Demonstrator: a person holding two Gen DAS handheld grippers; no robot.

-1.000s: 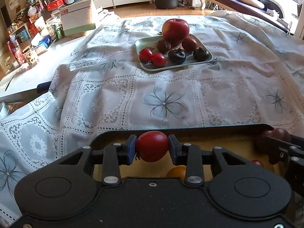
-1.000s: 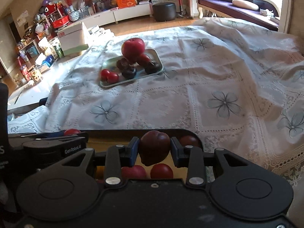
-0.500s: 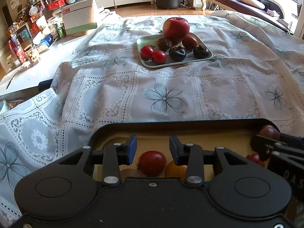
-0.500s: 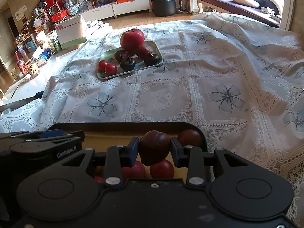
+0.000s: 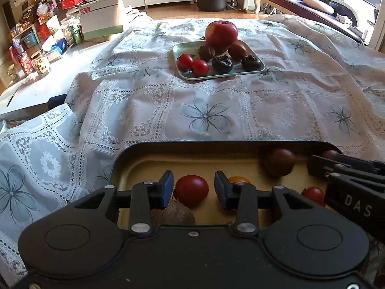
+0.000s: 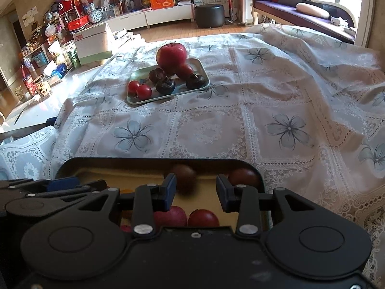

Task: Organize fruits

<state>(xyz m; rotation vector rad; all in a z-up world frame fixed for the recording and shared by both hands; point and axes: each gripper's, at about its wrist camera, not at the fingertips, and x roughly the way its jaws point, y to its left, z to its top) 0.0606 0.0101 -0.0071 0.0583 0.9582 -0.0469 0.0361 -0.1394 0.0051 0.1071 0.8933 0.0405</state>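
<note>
My left gripper (image 5: 193, 189) is open above a dark-rimmed yellow tray (image 5: 216, 145) at the near edge. A red tomato (image 5: 191, 190) lies in the tray between its jaws, untouched, beside a kiwi (image 5: 175, 214) and an orange fruit (image 5: 238, 180). My right gripper (image 6: 195, 191) is open over the same tray (image 6: 154, 160). A dark plum (image 6: 184, 177) sits blurred in the tray just past its left finger. Another dark plum (image 6: 244, 177), a red apple (image 6: 169, 218) and a tomato (image 6: 203, 218) also lie there. A far green plate (image 5: 185, 75) holds a big apple (image 5: 221, 33) and several small fruits.
A white lace tablecloth (image 5: 204, 115) with flower prints covers the table between tray and plate. The right gripper's body (image 5: 349, 180) shows at the right of the left wrist view. Boxes, jars and shelves (image 6: 48, 55) crowd the room's left; a sofa (image 6: 300, 12) stands far right.
The left gripper let go of the tomato a second ago; it now rests in the tray. The right gripper has just opened, and its dark plum has dropped into the tray.
</note>
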